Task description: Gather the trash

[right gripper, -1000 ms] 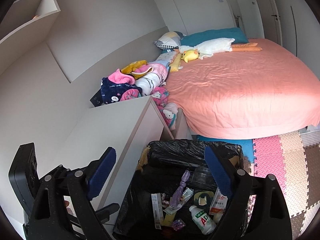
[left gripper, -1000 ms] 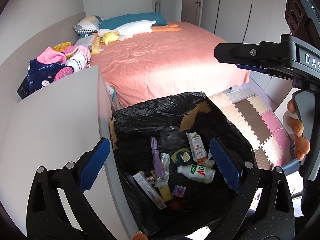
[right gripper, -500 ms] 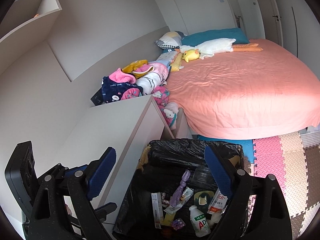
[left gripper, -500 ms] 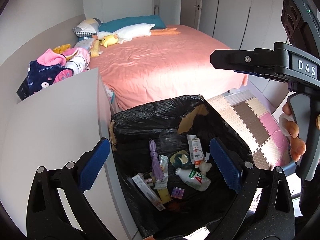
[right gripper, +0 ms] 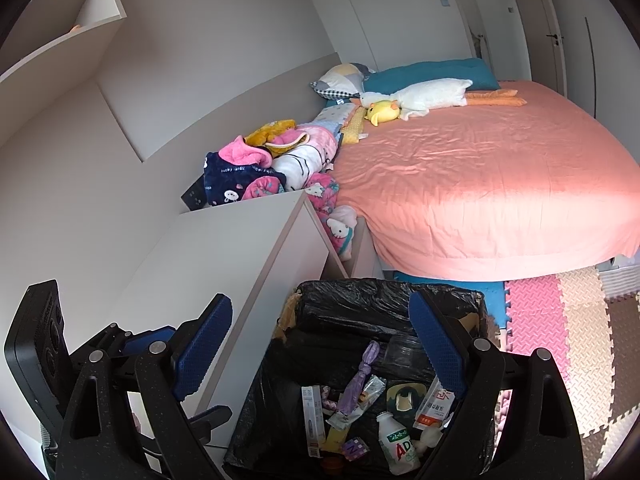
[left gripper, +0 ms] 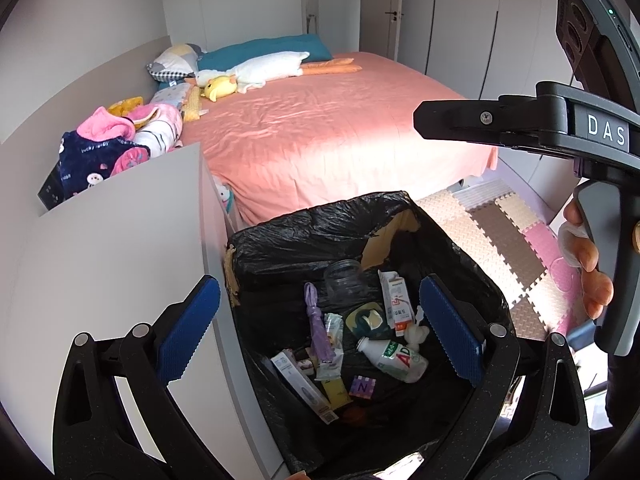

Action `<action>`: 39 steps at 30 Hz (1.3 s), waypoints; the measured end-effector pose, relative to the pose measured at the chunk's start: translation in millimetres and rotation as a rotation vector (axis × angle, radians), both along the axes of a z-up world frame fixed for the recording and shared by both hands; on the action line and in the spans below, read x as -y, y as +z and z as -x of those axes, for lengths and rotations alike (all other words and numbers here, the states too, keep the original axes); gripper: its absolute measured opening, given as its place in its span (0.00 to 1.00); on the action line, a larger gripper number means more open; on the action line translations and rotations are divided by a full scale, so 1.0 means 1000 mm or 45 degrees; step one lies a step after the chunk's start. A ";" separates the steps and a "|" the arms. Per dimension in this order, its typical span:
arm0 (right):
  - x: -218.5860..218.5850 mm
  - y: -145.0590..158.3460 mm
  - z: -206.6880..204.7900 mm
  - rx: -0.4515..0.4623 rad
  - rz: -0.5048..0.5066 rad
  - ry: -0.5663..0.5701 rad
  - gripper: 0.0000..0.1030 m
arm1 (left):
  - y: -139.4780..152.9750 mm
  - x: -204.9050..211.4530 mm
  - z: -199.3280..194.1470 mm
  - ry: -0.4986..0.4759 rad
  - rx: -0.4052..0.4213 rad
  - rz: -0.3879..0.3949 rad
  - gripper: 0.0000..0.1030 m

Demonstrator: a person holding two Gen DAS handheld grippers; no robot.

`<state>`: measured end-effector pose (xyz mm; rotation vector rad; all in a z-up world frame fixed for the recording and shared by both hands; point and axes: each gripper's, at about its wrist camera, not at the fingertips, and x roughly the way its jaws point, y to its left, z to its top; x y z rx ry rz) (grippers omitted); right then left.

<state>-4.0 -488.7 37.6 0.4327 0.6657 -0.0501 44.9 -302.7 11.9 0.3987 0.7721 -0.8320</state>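
Observation:
A bin lined with a black bag (left gripper: 320, 220) stands on the floor beside a white cabinet. Inside lie a white drink bottle (left gripper: 394, 358), a clear jar (left gripper: 346, 282), a small carton (left gripper: 396, 304), a purple wrapper (left gripper: 316, 324) and other packets. My left gripper (left gripper: 318, 284) hovers open over the bin with nothing between its blue pads. My right gripper (right gripper: 320, 300) hangs open above the same bin (right gripper: 380, 292), also holding nothing. In the left wrist view the right gripper's body (left gripper: 520, 128) shows at the right, held by a person's hand (left gripper: 588, 268).
The white cabinet (left gripper: 120, 260) stands against the bin's left side. Behind is a bed with a pink sheet (left gripper: 320, 132), plush toys and pillows. A pile of clothes (left gripper: 112, 144) lies left of the bed. Coloured foam mats (left gripper: 500, 232) cover the floor to the right.
The white drink bottle has rolled and settled a little lower in the bin. Both grippers have stayed open in the same place.

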 end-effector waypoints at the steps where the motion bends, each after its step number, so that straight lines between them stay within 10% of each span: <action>1: 0.000 0.000 0.000 0.000 0.001 0.001 0.87 | 0.000 0.000 0.000 0.000 0.001 -0.001 0.94; 39: 0.001 0.001 0.001 -0.004 0.008 0.002 0.87 | -0.005 0.009 0.010 -0.027 0.067 -0.096 0.94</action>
